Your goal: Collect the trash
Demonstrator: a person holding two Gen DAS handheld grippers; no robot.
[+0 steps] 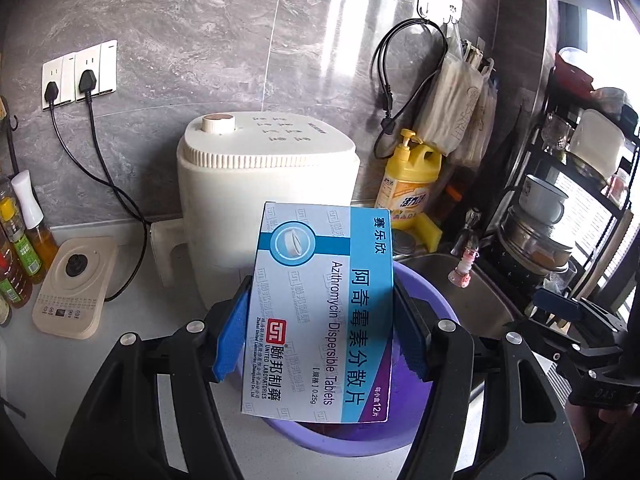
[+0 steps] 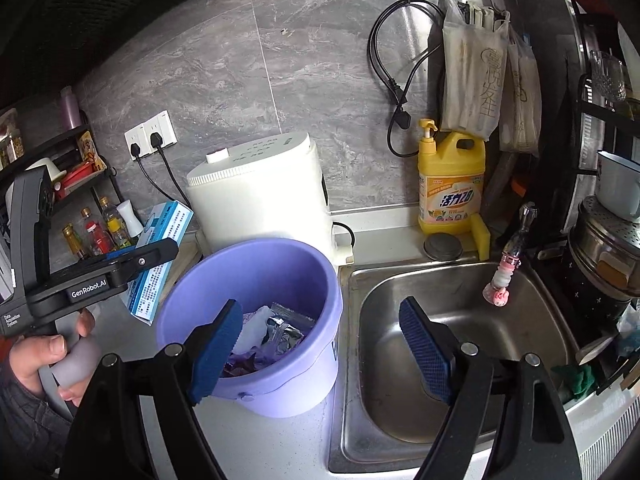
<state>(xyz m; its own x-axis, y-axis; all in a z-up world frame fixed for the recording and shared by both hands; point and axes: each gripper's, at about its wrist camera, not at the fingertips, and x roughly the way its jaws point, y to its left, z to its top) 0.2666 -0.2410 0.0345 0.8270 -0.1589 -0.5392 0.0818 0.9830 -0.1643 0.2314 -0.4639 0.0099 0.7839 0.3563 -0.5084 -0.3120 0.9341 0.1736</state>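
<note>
My left gripper (image 1: pixel 322 336) is shut on a blue and white medicine box (image 1: pixel 320 312), held upright above the near rim of the purple bucket (image 1: pixel 444 304). In the right wrist view the same box (image 2: pixel 160 256) hangs in the left gripper (image 2: pixel 158 250), left of the purple bucket (image 2: pixel 280 384). The bucket holds crumpled wrappers and foil packets (image 2: pixel 272 336). My right gripper (image 2: pixel 320 344) is open and empty, over the bucket's right edge and the sink.
A white appliance (image 2: pixel 260 196) stands behind the bucket. A steel sink (image 2: pixel 448 320) lies to the right, with a yellow detergent bottle (image 2: pixel 450 184) and a sponge behind it. Oil bottles (image 1: pixel 20 248) and a kettle base (image 1: pixel 72 288) sit at left. A dish rack (image 2: pixel 604 240) fills the right.
</note>
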